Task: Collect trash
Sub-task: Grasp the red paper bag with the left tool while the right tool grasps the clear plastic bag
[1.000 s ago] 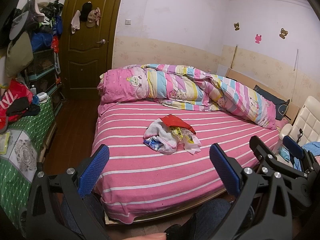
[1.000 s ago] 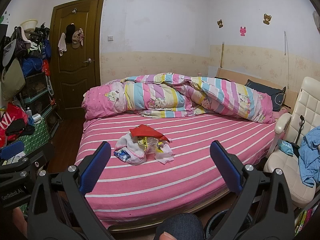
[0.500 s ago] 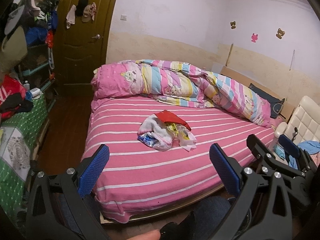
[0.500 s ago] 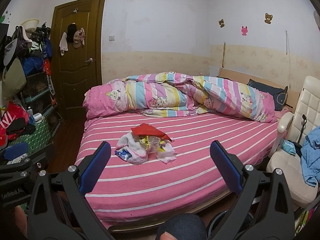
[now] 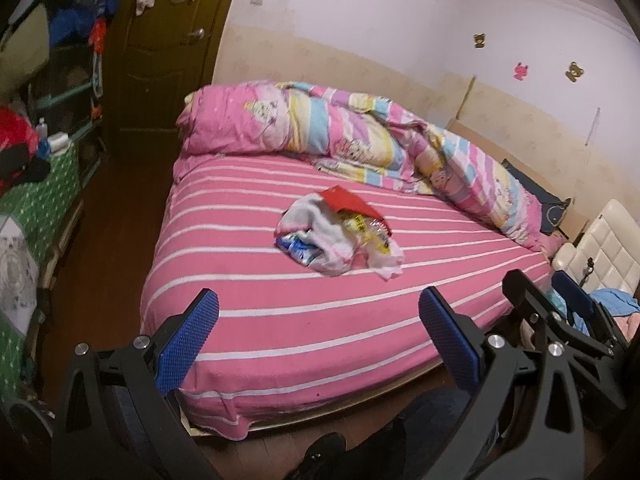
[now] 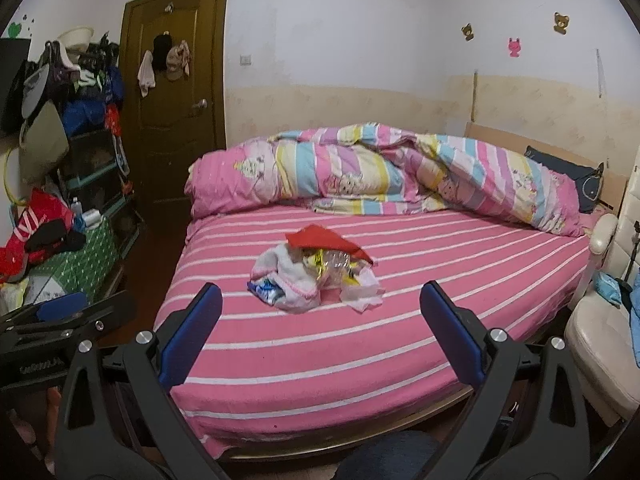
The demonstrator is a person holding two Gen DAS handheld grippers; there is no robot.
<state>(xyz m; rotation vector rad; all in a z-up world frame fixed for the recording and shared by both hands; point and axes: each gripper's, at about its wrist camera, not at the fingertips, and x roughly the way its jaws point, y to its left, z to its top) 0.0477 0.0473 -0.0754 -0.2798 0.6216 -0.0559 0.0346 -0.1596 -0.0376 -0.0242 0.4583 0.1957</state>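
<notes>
A heap of trash (image 5: 338,236) (image 6: 316,276) lies in the middle of the pink striped bed (image 5: 304,320) (image 6: 320,344): a red paper piece on top, white cloth or tissue, yellow and clear wrappers, a blue packet. My left gripper (image 5: 318,334) is open, held short of the bed's near edge, nothing between its blue pads. My right gripper (image 6: 320,334) is open too, likewise empty and well short of the heap. The right gripper also shows at the right of the left wrist view, and the left gripper at the lower left of the right wrist view.
A rolled pink and striped quilt (image 6: 400,176) lies along the bed's far side. A brown door (image 6: 176,112) stands at the back left, cluttered shelves and a green-covered table (image 6: 76,264) on the left, a cream chair (image 6: 608,320) on the right. A person's knee and shoe show below.
Both grippers have moved closer to the bed; the heap looks larger. The left wrist view has tilted downward and turned, so the door has slid up and left.
</notes>
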